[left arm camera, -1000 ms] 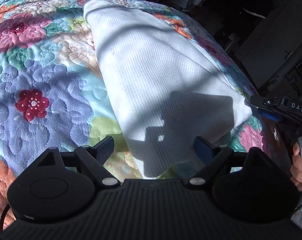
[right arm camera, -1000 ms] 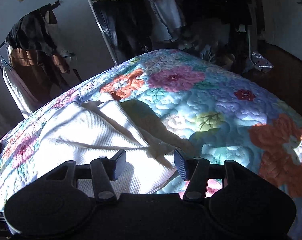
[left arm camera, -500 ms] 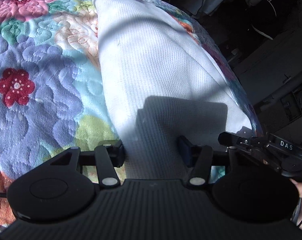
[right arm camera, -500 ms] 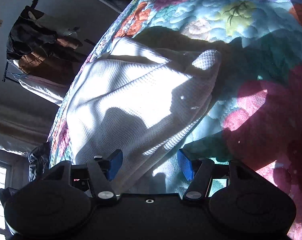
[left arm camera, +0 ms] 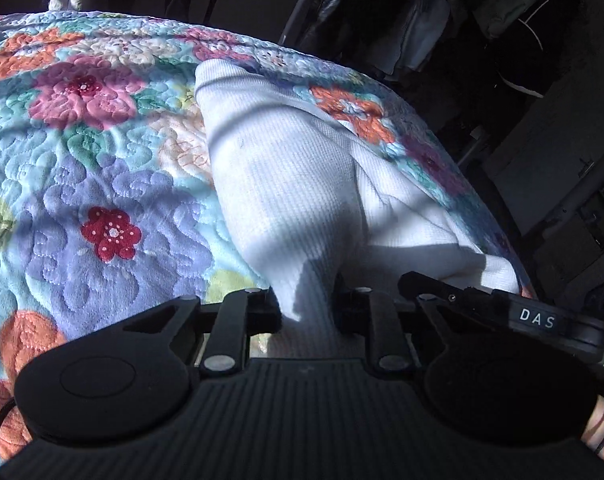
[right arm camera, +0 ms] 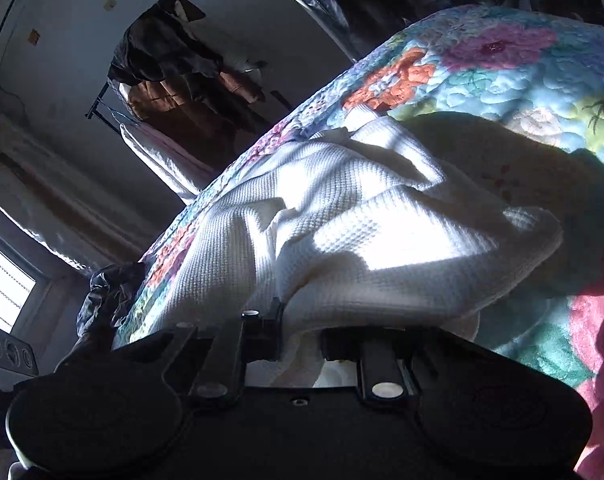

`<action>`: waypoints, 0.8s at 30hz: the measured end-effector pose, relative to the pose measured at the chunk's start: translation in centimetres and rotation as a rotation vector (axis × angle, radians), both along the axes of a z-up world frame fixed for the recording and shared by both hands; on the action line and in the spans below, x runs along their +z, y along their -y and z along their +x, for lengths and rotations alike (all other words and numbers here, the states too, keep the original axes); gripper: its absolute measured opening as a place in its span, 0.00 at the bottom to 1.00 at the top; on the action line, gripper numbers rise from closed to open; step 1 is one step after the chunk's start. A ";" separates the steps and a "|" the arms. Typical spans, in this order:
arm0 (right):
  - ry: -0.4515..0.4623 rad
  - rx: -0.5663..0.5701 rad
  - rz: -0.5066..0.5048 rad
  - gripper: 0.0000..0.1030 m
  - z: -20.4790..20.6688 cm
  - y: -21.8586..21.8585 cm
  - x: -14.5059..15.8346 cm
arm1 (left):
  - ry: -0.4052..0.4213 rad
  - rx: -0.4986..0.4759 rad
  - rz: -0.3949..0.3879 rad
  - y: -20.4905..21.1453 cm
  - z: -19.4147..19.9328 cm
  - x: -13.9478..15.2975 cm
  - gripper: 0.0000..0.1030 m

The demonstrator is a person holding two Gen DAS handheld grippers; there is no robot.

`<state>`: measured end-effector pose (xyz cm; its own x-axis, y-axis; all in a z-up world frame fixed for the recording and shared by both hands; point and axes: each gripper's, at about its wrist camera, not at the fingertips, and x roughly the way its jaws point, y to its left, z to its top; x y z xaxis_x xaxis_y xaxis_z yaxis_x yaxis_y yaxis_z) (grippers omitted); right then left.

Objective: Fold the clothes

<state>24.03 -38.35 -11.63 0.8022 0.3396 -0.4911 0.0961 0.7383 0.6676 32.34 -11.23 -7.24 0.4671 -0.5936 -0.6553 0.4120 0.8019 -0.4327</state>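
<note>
I am working over a flowered quilted bedspread (left arm camera: 102,184). The left gripper (left arm camera: 306,312) and right gripper (right arm camera: 300,340) are closing on near corners of the white waffle-knit garment (left arm camera: 294,184). I am judging both should be lifted together, level, toward the far edge.

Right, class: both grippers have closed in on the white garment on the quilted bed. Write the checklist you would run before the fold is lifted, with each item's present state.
1. Left gripper has cloth between its jaws: ok, jaws closing on the white waffle-knit garment.
2. Right gripper has cloth between its jaws: ok, also closing on it.
3. Both hold the same near end: ok, the right gripper appears beside the left one.
4. Number of layers pinched: cannot tell.
5. Far end lies flat on the floral quilt: ok in the left view.
6. Garment smooth: not ok, creased near the right gripper.
</note>
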 end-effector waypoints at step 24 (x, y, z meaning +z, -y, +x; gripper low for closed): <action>-0.189 0.453 -0.105 0.47 -11.3 -5.4 11.2 | 0.035 -0.061 0.165 -9.2 -6.5 10.3 0.79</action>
<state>12.75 -32.93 -0.44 0.4792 0.5740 -0.6640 -0.1376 0.7963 0.5890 25.84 -2.06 3.11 0.4580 -0.5076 -0.7298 0.4748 0.8337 -0.2819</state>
